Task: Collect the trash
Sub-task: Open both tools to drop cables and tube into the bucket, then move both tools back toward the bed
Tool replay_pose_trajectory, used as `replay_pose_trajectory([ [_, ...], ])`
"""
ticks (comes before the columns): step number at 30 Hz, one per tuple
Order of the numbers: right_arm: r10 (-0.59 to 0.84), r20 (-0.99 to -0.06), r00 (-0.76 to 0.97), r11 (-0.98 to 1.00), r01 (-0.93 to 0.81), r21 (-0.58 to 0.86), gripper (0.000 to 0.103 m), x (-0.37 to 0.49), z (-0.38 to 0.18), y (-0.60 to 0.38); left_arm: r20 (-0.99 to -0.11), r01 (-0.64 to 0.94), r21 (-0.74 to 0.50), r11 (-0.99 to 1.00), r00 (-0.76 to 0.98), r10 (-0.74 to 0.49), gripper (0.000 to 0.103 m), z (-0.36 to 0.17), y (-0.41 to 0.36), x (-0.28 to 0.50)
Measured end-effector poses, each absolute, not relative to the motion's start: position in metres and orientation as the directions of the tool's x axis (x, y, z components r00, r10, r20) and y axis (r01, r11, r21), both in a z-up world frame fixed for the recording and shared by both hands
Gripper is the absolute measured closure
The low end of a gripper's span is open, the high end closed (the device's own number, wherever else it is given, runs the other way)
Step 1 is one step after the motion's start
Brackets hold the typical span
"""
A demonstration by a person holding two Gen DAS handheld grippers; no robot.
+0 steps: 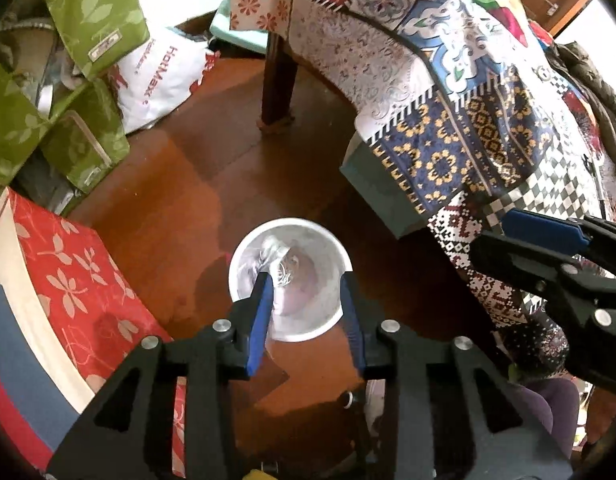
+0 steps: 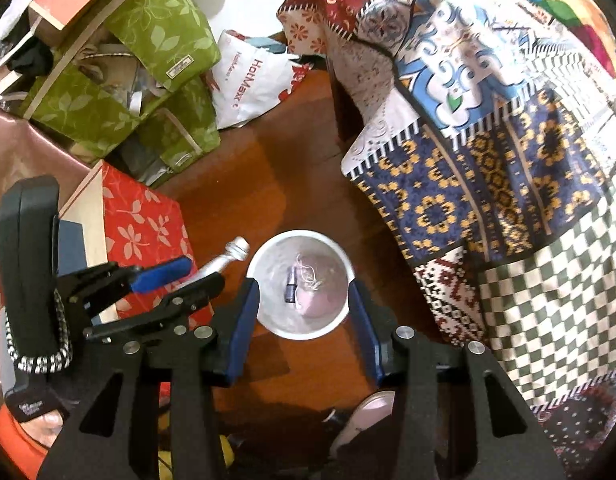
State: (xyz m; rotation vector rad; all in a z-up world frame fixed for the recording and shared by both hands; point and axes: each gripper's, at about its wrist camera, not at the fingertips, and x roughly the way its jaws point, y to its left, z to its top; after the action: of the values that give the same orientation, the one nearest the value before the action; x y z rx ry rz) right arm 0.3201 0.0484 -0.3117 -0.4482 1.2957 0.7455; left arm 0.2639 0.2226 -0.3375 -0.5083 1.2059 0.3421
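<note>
Right wrist view: right gripper (image 2: 304, 312) is held apart, empty, over white bin (image 2: 268, 322) for dropping.
Left gripper (image 1: 306, 316): released too, nothing grasped, bin below fingers.

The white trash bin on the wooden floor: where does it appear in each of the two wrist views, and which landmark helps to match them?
Left wrist view: the white trash bin is just below the centre, partly behind the blue fingers of the left gripper.
Right wrist view: the bin is just below the centre, between the right gripper's fingers.
Shared landmark: the red floral box, to the left of the bin in both views.
</note>
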Motion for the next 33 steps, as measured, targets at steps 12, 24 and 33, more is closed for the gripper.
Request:
replay_pose_trajectory([
  [12,0.287,-0.938,0.193,0.695,-0.716,0.065,0.06,0.303,-0.266,0.021,-0.915,-0.465,-0.165,0.87,0.401,0.041,0.07,-0.282,0.201,0.245],
  [24,0.365,-0.87,0.331,0.722,-0.691,0.04,0.06,0.275,-0.196,-0.023,-0.829,-0.408,-0.129,0.904,0.544,0.128,0.07,-0.186,0.16,0.219],
  [33,0.398,-0.788,0.47,0.764,-0.646,0.001,0.06,0.265,-0.14,-0.078,-0.748,-0.351,-0.12,0.928,0.647,0.148,0.07,-0.127,0.113,0.223],
])
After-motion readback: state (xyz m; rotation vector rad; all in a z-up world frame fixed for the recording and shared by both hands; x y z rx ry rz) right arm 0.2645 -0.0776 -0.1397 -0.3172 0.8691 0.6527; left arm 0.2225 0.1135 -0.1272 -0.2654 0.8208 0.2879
